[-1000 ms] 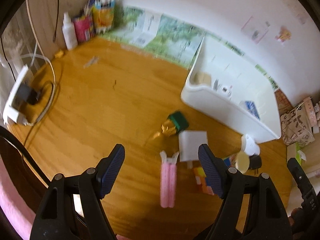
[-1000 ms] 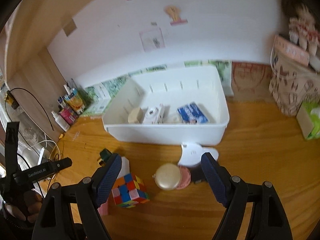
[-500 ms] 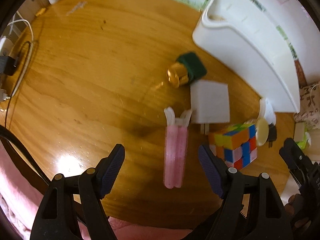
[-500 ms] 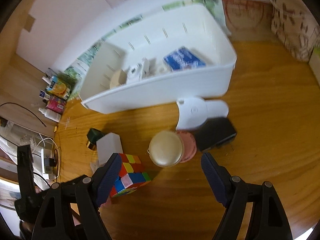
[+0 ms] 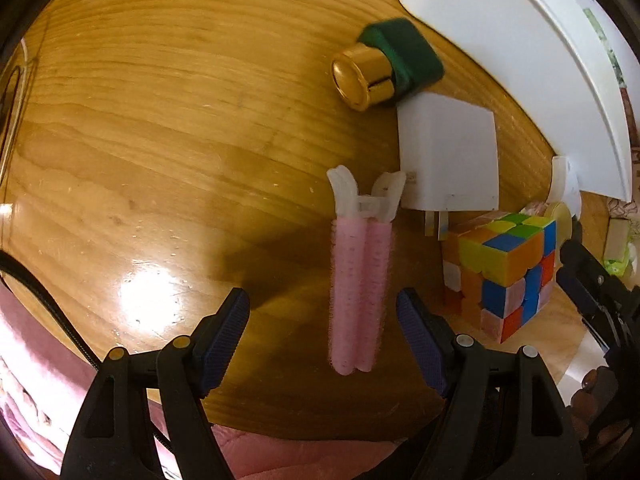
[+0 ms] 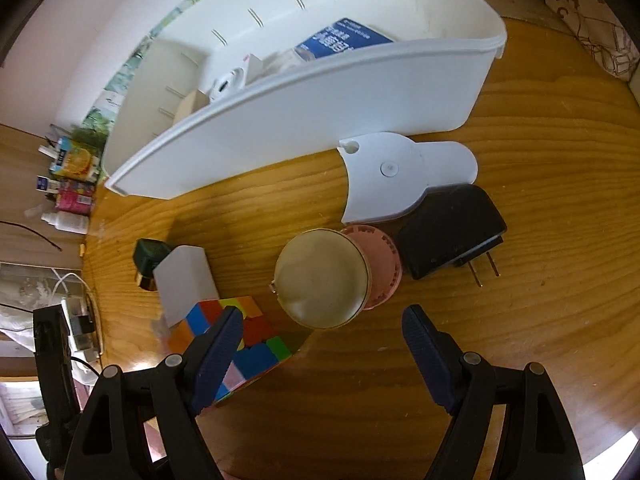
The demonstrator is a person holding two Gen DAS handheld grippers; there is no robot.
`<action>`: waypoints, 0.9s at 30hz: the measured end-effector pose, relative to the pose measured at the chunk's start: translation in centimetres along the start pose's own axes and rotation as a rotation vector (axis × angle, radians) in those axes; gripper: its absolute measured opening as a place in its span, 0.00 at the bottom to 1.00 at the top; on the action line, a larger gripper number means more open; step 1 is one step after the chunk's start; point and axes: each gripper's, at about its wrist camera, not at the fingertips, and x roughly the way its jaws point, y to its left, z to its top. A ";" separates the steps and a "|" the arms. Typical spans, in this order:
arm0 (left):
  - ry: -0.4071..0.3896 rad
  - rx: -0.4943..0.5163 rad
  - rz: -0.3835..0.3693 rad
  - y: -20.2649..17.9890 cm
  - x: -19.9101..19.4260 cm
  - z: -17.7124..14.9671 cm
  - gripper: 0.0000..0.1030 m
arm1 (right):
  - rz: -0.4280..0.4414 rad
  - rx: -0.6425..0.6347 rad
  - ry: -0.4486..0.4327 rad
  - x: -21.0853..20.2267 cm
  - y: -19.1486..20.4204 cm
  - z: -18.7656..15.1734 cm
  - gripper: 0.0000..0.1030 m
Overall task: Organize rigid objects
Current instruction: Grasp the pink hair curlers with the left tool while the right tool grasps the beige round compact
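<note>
My left gripper (image 5: 323, 320) is open, its jaws on either side of the lower end of a pink hair-roller clip (image 5: 360, 280) lying on the wooden table. Beyond it lie a white charger (image 5: 448, 152), a green bottle with a gold cap (image 5: 384, 68) and a colourful puzzle cube (image 5: 504, 268). My right gripper (image 6: 322, 340) is open and empty, just short of a round cream compact (image 6: 322, 278) resting on a pink disc (image 6: 384, 264). A black plug adapter (image 6: 452, 228) and a white flat plastic piece (image 6: 392, 176) lie behind. The cube (image 6: 248, 340) sits by my right gripper's left finger.
A white bin (image 6: 304, 112) holding a blue box (image 6: 340, 38) and small items stands at the back; its wall shows in the left wrist view (image 5: 520, 40). Bottles and cartons (image 6: 68, 184) stand at the far left. A patterned bag (image 6: 592, 28) is at the right.
Both grippers have moved down and closer to the table. The pink clip now lies between my left gripper's jaws, and the cream compact is nearer my right gripper.
</note>
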 end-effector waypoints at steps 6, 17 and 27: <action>0.047 0.034 0.077 -1.6 0.7 0.8 0.75 | -0.065 -0.016 0.013 0.7 0.6 0.8 0.80; 0.043 0.031 0.142 -2.8 -0.1 3.7 0.35 | -0.157 -0.046 0.058 2.1 1.5 1.1 0.73; 0.029 -0.019 0.130 -2.1 -0.9 4.2 0.28 | -0.150 -0.037 0.085 2.6 1.0 1.1 0.60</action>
